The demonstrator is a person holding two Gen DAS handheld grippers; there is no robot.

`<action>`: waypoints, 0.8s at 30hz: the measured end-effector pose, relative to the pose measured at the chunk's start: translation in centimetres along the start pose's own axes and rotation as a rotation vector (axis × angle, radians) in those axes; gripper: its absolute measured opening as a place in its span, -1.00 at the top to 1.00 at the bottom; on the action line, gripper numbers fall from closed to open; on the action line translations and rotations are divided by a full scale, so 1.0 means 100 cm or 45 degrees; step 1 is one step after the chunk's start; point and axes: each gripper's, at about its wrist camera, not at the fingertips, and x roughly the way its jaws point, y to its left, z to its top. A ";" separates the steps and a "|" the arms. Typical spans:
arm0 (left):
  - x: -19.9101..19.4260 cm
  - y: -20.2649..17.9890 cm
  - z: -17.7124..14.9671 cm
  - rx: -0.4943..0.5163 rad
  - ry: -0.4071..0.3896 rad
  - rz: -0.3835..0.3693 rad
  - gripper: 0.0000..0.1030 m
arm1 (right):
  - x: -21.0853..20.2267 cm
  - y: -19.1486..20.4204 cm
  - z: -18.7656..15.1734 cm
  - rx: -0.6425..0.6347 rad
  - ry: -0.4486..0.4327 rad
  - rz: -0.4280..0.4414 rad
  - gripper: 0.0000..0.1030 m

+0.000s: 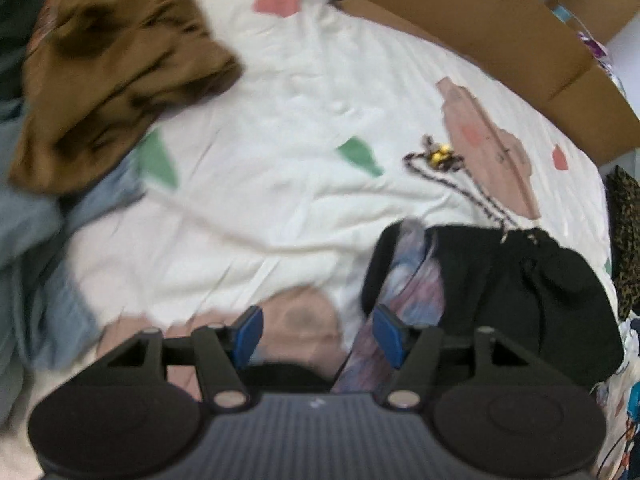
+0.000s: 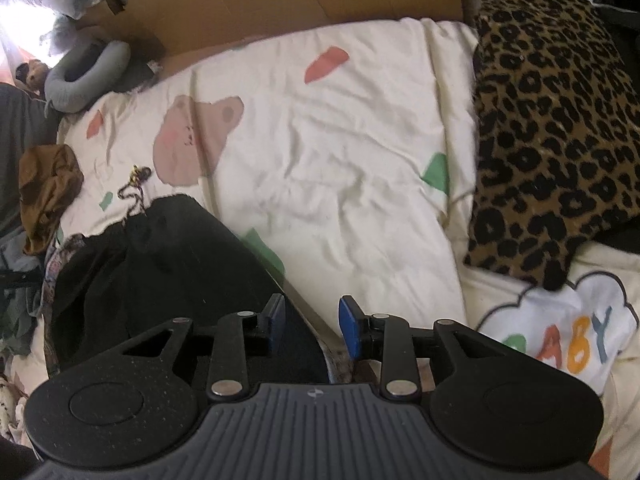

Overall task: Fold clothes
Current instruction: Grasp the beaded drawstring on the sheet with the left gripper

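Both my tongs gape with nothing between them, left gripper point(image 1: 316, 336) and right gripper point(image 2: 311, 326) over the near black garment point(image 1: 520, 288) on the quilt point(image 1: 280, 140).

Two tongs show, one per view: the left tongs point(image 1: 318, 334) and the right tongs point(image 2: 312, 326). On the bed point(image 1: 280, 120) lie one black garment point(image 1: 520, 280) at five o'clock, one brown garment point(image 1: 112, 76) at ten o'clock, and one twisted cord point(image 1: 452, 172) at three o'clock. One leopard-print cloth point(image 2: 556, 120) sits at two o'clock in the right view, and one cardboard sheet point(image 1: 480, 20) at one o'clock.
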 end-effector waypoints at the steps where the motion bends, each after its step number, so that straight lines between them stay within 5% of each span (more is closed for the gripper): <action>1: 0.005 -0.005 0.006 0.016 -0.006 -0.005 -0.25 | 0.001 0.001 0.001 -0.002 -0.005 0.004 0.29; 13: 0.042 -0.050 0.086 0.154 -0.082 -0.032 -0.34 | 0.020 0.017 0.006 -0.046 -0.057 0.055 0.28; 24: 0.078 -0.091 0.114 0.170 -0.123 -0.066 -0.44 | 0.048 0.029 0.008 -0.094 -0.047 0.079 0.26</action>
